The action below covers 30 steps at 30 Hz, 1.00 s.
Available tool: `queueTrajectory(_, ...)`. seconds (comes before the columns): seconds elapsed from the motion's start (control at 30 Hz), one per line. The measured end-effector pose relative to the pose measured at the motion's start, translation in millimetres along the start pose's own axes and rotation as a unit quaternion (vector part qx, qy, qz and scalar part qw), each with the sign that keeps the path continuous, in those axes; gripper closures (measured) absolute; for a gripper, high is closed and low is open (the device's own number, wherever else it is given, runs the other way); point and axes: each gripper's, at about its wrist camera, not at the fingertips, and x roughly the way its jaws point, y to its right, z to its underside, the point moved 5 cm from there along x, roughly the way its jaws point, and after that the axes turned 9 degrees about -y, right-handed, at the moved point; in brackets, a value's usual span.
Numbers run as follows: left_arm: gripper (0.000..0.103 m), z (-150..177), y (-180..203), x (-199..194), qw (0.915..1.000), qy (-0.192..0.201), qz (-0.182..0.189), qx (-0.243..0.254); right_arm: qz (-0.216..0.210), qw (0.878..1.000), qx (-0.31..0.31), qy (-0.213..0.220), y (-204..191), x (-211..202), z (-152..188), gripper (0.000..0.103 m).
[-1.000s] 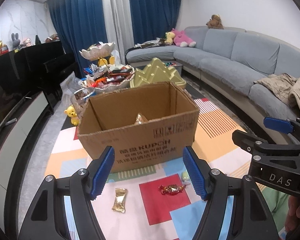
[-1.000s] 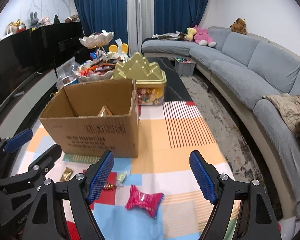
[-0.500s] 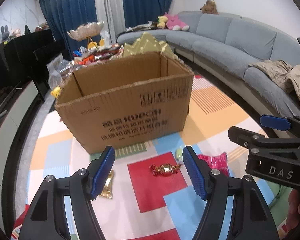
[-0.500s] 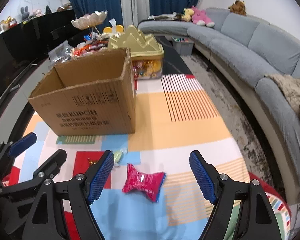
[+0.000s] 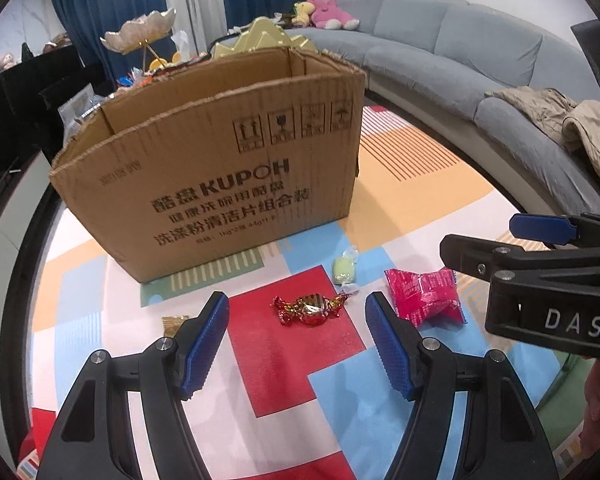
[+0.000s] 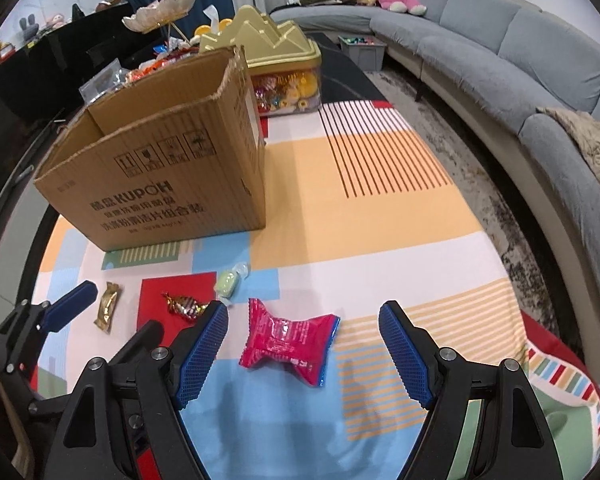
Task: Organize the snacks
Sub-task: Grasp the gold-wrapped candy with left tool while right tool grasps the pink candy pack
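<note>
An open cardboard box [image 5: 220, 168] [image 6: 160, 184] stands on the colourful cloth. In front of it lie a red-gold wrapped candy [image 5: 310, 309] [image 6: 184, 305], a pale green candy [image 5: 344, 271] [image 6: 229, 282], a gold packet [image 5: 172, 323] [image 6: 108, 309] and a pink snack packet [image 5: 424, 295] [image 6: 288, 340]. My left gripper [image 5: 297, 334] hangs open just above the red-gold candy, nothing between its pads. My right gripper [image 6: 303, 346] is open too, its blue pads on either side of the pink packet and above it, not touching.
Behind the box stand a gold-lidded tub of sweets [image 6: 278, 60], a tiered shell dish [image 6: 164, 12] and a heap of snacks. A grey sofa [image 6: 520, 64] curves along the right. Dark cabinets [image 5: 28, 92] run along the left. The table's near right edge shows a striped border [image 6: 556, 376].
Both grippers have come down and tipped toward the table. The box and candies loom larger; the box's inside is now out of sight. Both jaws keep the same width.
</note>
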Motion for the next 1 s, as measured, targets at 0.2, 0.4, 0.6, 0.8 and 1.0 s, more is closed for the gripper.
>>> queueTrajectory(0.2,0.033,1.1,-1.7,17.2,0.9998,-0.018,0.008,-0.004,-0.004,1.0,0.007,-0.022,-0.9,16.4,1.5,0.024)
queueTrajectory(0.4,0.033,0.9,-1.0,31.9,0.9995,-0.031,0.01,-0.007,-0.005,0.999,0.008,-0.038,-3.2,30.8,2.7,0.024)
queueTrajectory(0.6,0.033,1.0,-0.4,42.7,0.9992,-0.038,0.013,-0.007,-0.004,0.998,0.012,-0.061,-2.0,43.9,3.2,0.024)
queueTrajectory(0.8,0.034,0.5,-0.6,52.8,0.999,-0.042,0.012,-0.007,-0.001,0.996,0.02,-0.083,0.4,57.8,4.3,0.024)
queueTrajectory(1.0,0.036,1.4,-2.0,62.6,0.9986,-0.05,0.012,-0.01,0.0,0.995,0.022,-0.098,-0.1,68.7,4.1,0.024)
